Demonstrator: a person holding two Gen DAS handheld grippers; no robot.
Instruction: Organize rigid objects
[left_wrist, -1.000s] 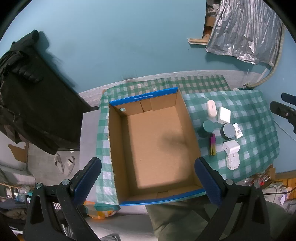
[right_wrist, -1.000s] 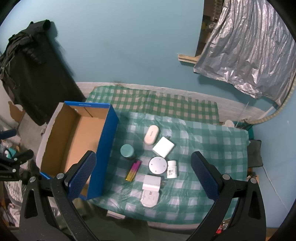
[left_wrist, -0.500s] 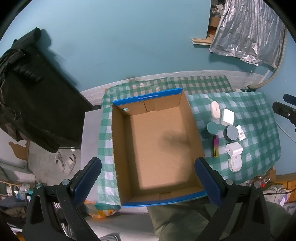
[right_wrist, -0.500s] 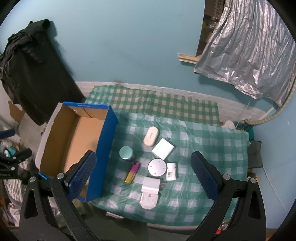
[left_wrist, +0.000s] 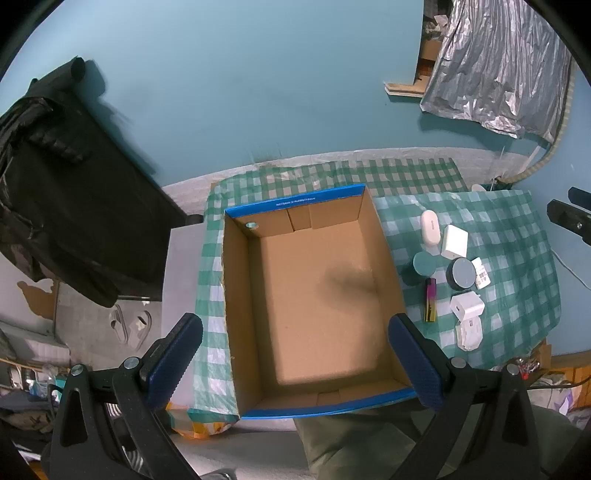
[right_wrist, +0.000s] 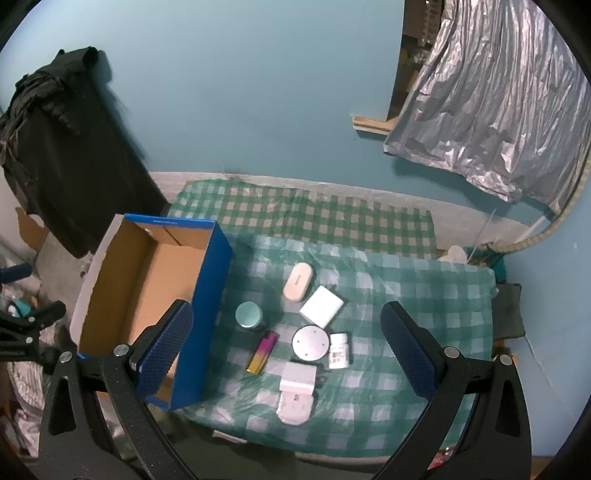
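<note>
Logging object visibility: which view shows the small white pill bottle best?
The right wrist view: the pill bottle lies unobstructed beside the grey disc, label readable as a patch. The left wrist view shows it smaller, near the edge, partly behind the disc.

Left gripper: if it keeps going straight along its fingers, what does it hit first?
Most likely the bare floor of the open box. The left gripper is open and centred over it, with nothing between. Height above the floor is hard to judge.
</note>
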